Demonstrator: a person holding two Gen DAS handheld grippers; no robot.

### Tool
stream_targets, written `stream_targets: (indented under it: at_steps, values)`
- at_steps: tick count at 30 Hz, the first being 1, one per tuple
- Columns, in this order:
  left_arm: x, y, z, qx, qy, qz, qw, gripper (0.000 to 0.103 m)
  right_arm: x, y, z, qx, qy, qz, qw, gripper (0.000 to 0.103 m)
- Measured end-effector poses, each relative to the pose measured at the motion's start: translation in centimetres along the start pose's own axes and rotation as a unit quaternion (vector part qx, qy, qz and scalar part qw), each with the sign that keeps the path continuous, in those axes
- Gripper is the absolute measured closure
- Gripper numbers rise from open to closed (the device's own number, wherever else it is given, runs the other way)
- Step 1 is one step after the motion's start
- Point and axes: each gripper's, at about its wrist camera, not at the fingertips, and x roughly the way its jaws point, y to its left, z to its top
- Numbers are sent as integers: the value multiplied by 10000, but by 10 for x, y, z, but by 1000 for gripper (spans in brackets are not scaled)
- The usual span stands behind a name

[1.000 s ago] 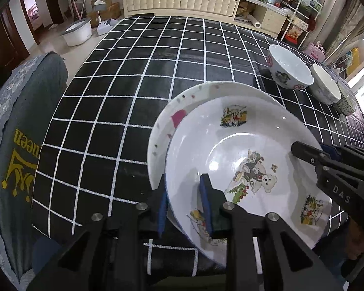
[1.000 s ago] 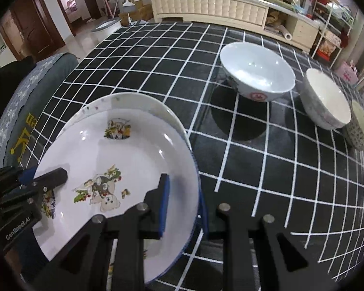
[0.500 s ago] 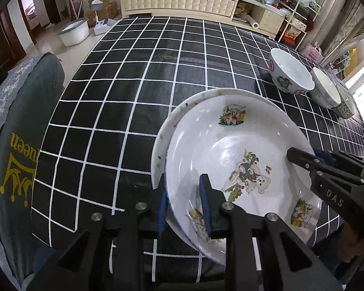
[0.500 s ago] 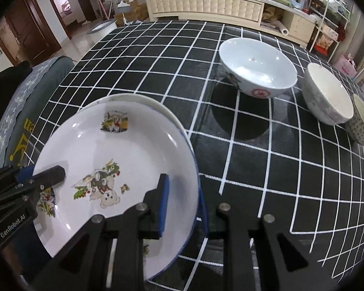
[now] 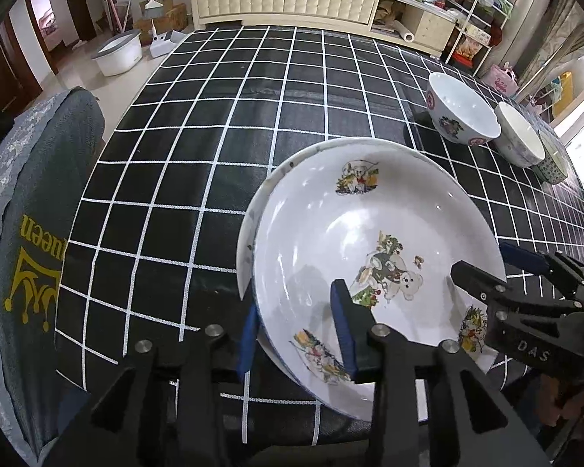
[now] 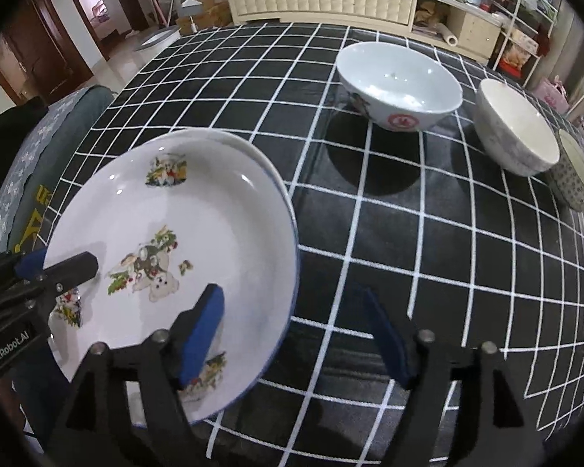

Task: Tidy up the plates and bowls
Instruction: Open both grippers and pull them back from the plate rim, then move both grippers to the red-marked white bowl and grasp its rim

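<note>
Now, cartoon plate (image 5: 370, 241) resting atop a second plate (image 5: 249, 229) near the surface's (image 5: 214, 136) front edge, left tool (image 5: 294, 325) spread astride its rim, right tool (image 6: 292, 330) spread wide too, likely letting go to stack them.

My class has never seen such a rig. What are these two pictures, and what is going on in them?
There is no robot. A person holds a two-fingered gripper in each hand, and each has a camera looking along its fingers. One picture is from the left gripper, the other from the right gripper. On the checked cloth are a bear plate, over a second plate, and three bowls in a row. The right gripper is open, with its fingers either side of the bear plate's rim. The left gripper straddles the opposite rim; I cannot tell whether it pinches it.
</note>
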Motion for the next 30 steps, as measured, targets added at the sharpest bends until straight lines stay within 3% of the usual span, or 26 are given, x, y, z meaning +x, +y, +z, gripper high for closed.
stream_targets:
  at_steps: [8,20,29,30]
  values:
    - [-17,-7,-2,226,-252,423,9985,56,-3,1,-5,7,10,-4,10000,23]
    - [-34,-30,10,255,-343,167,9989,56,-38,-30,5,213,-330,84,9992,23]
    - [-38,-88,37,623,-441,33,9971,55,-59,-73,19,428,-515,53,9977,23]
    - [-37,-93,40,655,-444,3,9969,50,-60,-79,21,449,-530,51,9976,23]
